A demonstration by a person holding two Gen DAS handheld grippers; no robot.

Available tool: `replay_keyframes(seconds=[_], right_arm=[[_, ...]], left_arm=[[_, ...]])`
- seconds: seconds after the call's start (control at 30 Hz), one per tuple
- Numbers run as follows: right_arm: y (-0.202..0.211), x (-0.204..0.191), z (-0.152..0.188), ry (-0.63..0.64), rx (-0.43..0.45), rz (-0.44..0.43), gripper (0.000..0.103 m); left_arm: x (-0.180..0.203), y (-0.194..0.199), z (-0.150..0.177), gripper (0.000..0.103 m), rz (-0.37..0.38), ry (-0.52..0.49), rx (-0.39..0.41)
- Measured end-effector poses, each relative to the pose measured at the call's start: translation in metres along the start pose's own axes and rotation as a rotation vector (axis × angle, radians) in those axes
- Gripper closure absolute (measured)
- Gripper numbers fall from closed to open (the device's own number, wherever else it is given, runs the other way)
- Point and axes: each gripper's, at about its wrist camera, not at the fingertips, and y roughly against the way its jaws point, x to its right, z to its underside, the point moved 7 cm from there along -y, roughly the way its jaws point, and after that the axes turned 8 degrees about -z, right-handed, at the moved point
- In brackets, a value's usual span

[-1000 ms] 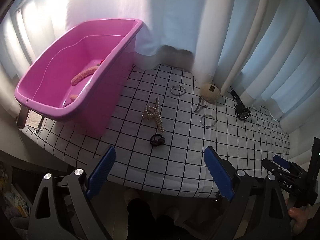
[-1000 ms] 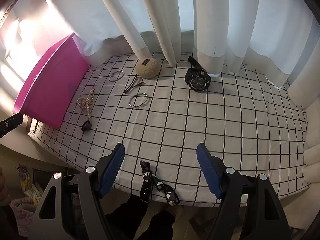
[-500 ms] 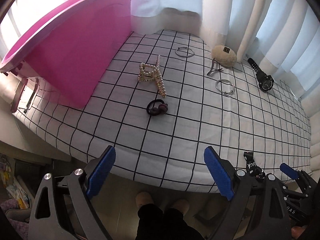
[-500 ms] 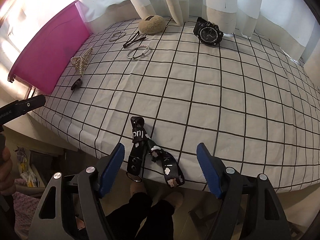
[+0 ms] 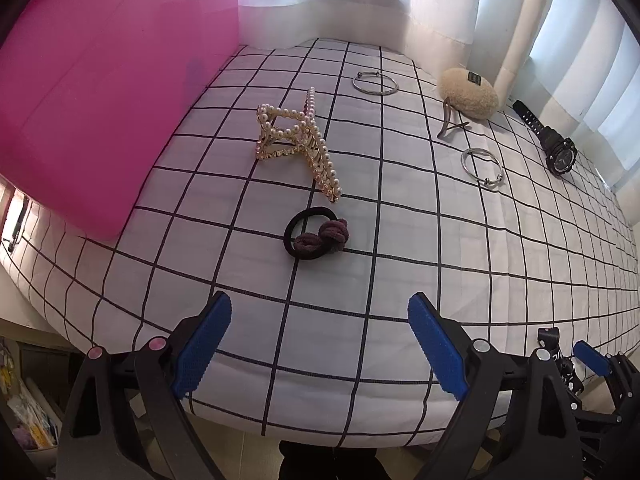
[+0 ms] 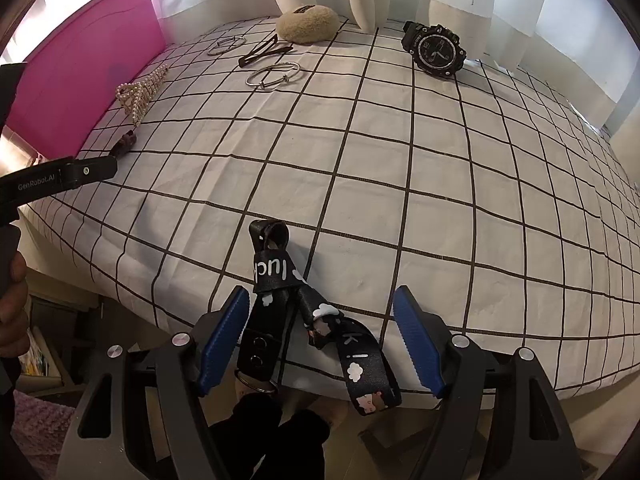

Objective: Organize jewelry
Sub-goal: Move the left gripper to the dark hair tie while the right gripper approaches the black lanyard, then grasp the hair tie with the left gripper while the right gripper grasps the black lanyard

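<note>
Both grippers hang at the near edge of the checked tablecloth [image 5: 400, 240], jaws released and holding nothing. Ahead of the left gripper [image 5: 320, 344] lies a hair tie [image 5: 316, 234], a pearl hair claw [image 5: 298, 142] beyond it, and the pink tub [image 5: 100, 92] to their left. A black lanyard [image 6: 304, 304] drapes over the edge between the right gripper [image 6: 320, 342] jaws, with bare cloth beyond.

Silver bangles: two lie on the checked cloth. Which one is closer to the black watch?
The silver bangle with the small clasp beads, lying just in front of the brown hair clip. The other bangle lies farther back, toward the pink bin, away from the watch.
</note>
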Motion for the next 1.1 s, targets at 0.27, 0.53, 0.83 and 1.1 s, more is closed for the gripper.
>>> replay_keyframes(seconds=[0.27,0.53,0.83,1.1], right_arm=[[0.0,-0.004,0.005,0.057,0.075,0.042,0.032],[0.0,-0.004,0.005,0.067,0.091,0.046,0.032],[0.001,-0.005,0.006,0.068,0.106,0.042,0.033],[0.004,-0.012,0.004,0.102,0.113,0.033,0.069]], left_arm=[[-0.006,-0.018,-0.011,0.015,-0.009,0.006,0.031],[0.002,-0.031,-0.022,0.014,-0.023,-0.014,0.055],[0.013,-0.023,-0.02,0.047,-0.022,-0.05,0.121],[0.007,-0.022,-0.021,0.082,-0.027,-0.019,0.116]])
